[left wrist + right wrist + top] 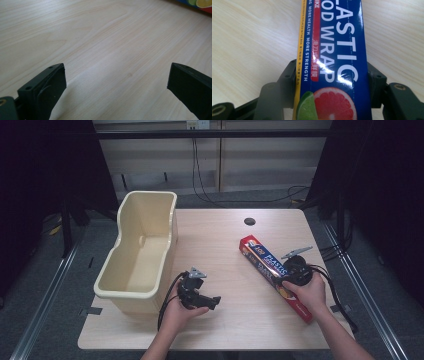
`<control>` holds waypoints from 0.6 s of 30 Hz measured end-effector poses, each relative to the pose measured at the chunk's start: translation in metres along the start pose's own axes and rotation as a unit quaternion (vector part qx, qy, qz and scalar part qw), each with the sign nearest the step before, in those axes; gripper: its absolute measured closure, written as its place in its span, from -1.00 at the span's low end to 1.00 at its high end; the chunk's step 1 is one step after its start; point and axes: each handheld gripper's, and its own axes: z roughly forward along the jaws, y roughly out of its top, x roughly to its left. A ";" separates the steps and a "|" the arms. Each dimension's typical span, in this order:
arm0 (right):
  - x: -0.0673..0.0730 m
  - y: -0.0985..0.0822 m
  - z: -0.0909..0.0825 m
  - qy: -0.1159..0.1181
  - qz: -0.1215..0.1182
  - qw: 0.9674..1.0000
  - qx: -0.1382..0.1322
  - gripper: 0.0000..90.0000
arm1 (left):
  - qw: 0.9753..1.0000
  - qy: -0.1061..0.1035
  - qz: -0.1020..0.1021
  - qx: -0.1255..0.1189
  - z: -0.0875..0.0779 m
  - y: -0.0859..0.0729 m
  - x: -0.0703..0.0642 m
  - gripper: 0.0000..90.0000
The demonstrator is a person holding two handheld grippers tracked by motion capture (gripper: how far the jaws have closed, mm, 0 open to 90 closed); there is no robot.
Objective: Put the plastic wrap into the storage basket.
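Two tongs work over the desk [220, 245] in the high view: the left tongs [212, 301] lie low in the person's left hand [177, 312], pointing across the desk toward the right tongs, with a cream plastic bin [142, 251] just beside and behind them. The right tongs [287, 272], in the right hand [310, 292], sit on the middle of a long plastic wrap box [274, 275] that lies flat and slantwise on the desk, one end reaching away beyond the tongs and the other running back under the hand. In the left gripper view, the left tongs [116, 82] stand wide apart with nothing between them, bare wood ahead, and a corner of the plastic wrap box [200, 3] far ahead to one side. In the right gripper view, the right tongs [332, 82] are clamped on the plastic wrap box [334, 57], one jaw pressed against each long side, the box running straight ahead from between them over the desk [249, 37].
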 end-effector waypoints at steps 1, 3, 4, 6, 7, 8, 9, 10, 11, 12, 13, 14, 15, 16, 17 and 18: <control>0.000 0.001 -0.003 0.012 -0.012 1.000 -0.003 -0.07 | 1.000 -0.004 -0.001 0.001 -0.001 0.001 0.000 -0.97; 0.002 0.002 -0.006 0.025 -0.033 0.999 -0.006 -0.07 | 1.000 -0.016 0.003 -0.001 -0.002 0.005 -0.002 -0.97; 0.004 0.002 -0.007 0.031 -0.038 0.999 -0.006 -0.07 | 1.000 -0.017 0.006 -0.003 -0.003 0.006 -0.003 -0.97; 0.005 0.003 -0.009 0.040 -0.059 0.997 -0.006 -0.07 | 1.000 -0.023 0.011 0.000 -0.003 0.009 -0.004 -0.97; 0.006 0.003 -0.009 0.047 -0.070 0.996 -0.004 -0.07 | 1.000 -0.022 0.016 0.003 -0.004 0.011 -0.005 -0.98; 0.007 0.003 -0.010 0.053 -0.079 0.995 0.000 -0.07 | 0.999 -0.028 0.019 0.003 -0.005 0.014 -0.006 -0.98; 0.007 0.003 -0.010 0.060 -0.087 0.994 0.000 -0.07 | 0.999 -0.034 0.025 0.000 -0.007 0.017 -0.007 -0.98; 0.007 0.004 -0.011 0.068 -0.094 0.993 0.003 -0.07 | 0.999 -0.036 0.036 -0.001 -0.009 0.020 -0.008 -0.97; 0.007 0.004 -0.011 0.074 -0.105 0.992 0.003 -0.07 | 0.998 -0.044 0.039 0.000 -0.010 0.024 -0.009 -0.97; 0.007 0.004 -0.012 0.079 -0.112 0.991 0.002 -0.07 | 0.998 -0.047 0.046 0.002 -0.013 0.028 -0.010 -0.97; 0.007 0.005 -0.013 0.087 -0.122 0.989 0.003 -0.07 | 0.998 -0.045 0.047 -0.003 -0.014 0.031 -0.011 -0.97; 0.007 0.006 -0.014 0.092 -0.121 0.988 0.007 -0.07 | 0.998 -0.046 0.052 -0.001 -0.015 0.035 -0.011 -0.96; 0.008 0.007 -0.016 0.096 -0.126 0.987 0.007 -0.07 | 0.997 -0.051 0.054 -0.004 -0.016 0.039 -0.011 -0.96; 0.008 0.007 -0.018 0.102 -0.131 0.986 0.006 -0.07 | 0.997 -0.045 0.062 0.000 -0.018 0.045 -0.012 -0.96; 0.009 0.008 -0.020 0.110 -0.130 0.985 0.005 -0.07 | 0.997 -0.044 0.068 -0.002 -0.019 0.049 -0.013 -0.95; 0.008 0.009 -0.021 0.117 -0.141 0.983 0.004 -0.07 | 0.996 -0.042 0.072 0.003 -0.020 0.052 -0.013 -0.95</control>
